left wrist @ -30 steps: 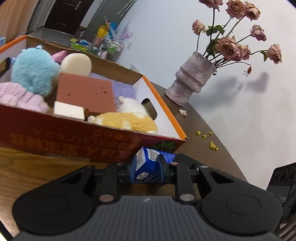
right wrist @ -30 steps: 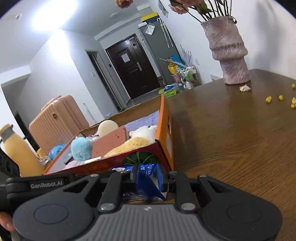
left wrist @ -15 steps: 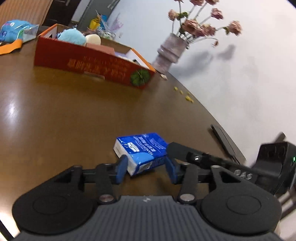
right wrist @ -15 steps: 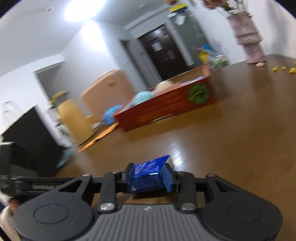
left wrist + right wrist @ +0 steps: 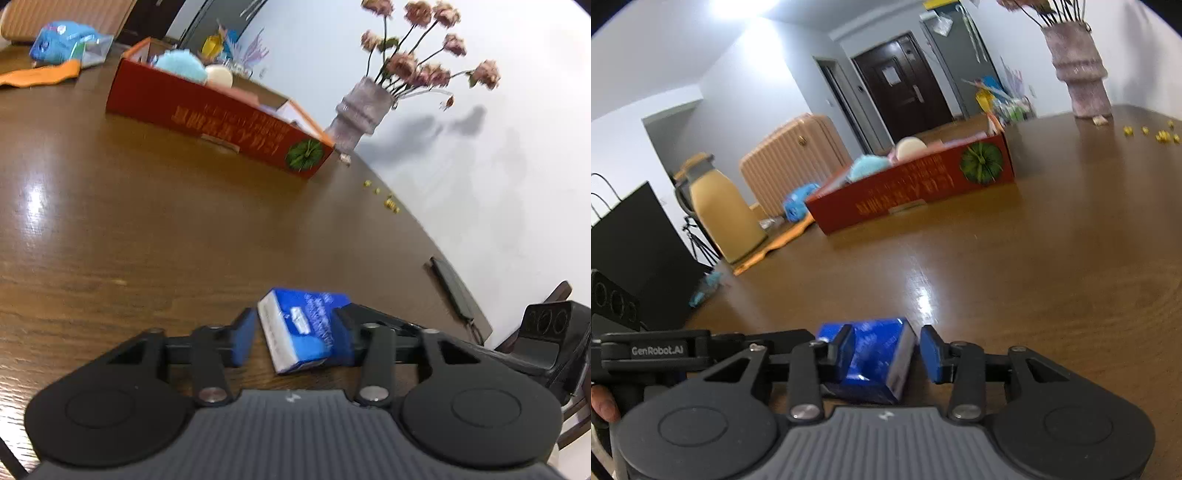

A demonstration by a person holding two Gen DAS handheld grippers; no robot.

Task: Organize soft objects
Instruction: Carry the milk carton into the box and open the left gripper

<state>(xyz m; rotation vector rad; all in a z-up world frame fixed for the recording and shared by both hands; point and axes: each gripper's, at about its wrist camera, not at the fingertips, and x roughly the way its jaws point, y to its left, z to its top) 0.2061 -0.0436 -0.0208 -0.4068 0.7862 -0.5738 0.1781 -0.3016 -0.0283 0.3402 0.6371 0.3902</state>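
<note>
**Tissue pack out, box mostly filled**

On the worktop (image 5: 110, 206), the far red box (image 5: 207, 118) holds plush toys. The blue tissue pack (image 5: 306, 325) lies near, unboxed, between both grippers' fingers: left gripper (image 5: 295, 332) and right gripper (image 5: 882, 350) part-open, having just narrowed, neither clamping.

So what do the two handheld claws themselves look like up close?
Both match: the left claw and right claw have black linkage arms with silver pivot bolts, blue pads, round black side housings and a ribbed grey centre. White "GenRobot.AI" lettering shows in the right view.
</note>
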